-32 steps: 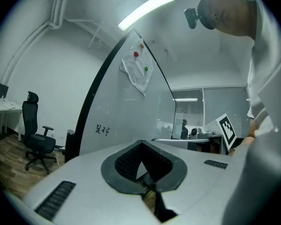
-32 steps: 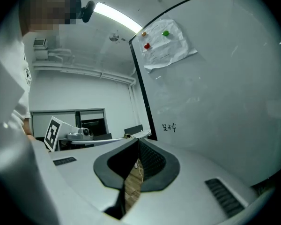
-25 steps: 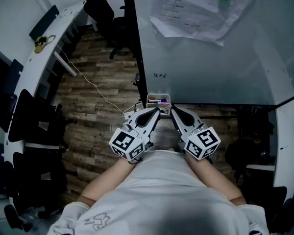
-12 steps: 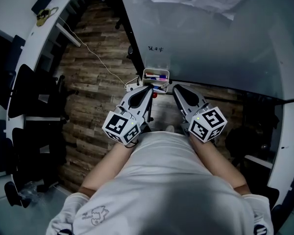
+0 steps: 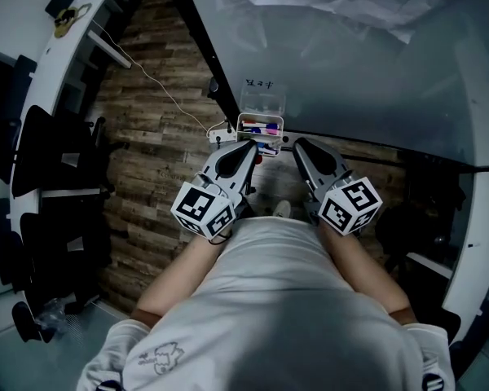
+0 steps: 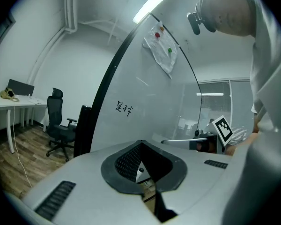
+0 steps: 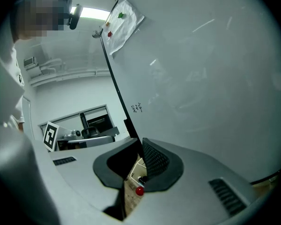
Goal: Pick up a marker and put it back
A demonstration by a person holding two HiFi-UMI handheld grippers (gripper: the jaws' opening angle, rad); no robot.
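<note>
Markers [image 5: 265,126] lie in a small white tray [image 5: 240,125] at the bottom edge of the whiteboard [image 5: 375,72], red and blue showing on them. Left gripper [image 5: 251,145] and right gripper [image 5: 297,142] point at the tray, tips near it. Both claws are closed together, nothing in them. Small black scribble [image 5: 259,82] on the board above the tray, unreadable. Papers [image 6: 161,46] pinned higher up with a green and a red magnet.

The head view looks steeply down on the left gripper [image 5: 251,145] and right gripper [image 5: 297,143], whose own views face the same whiteboard [image 5: 350,72].
</note>
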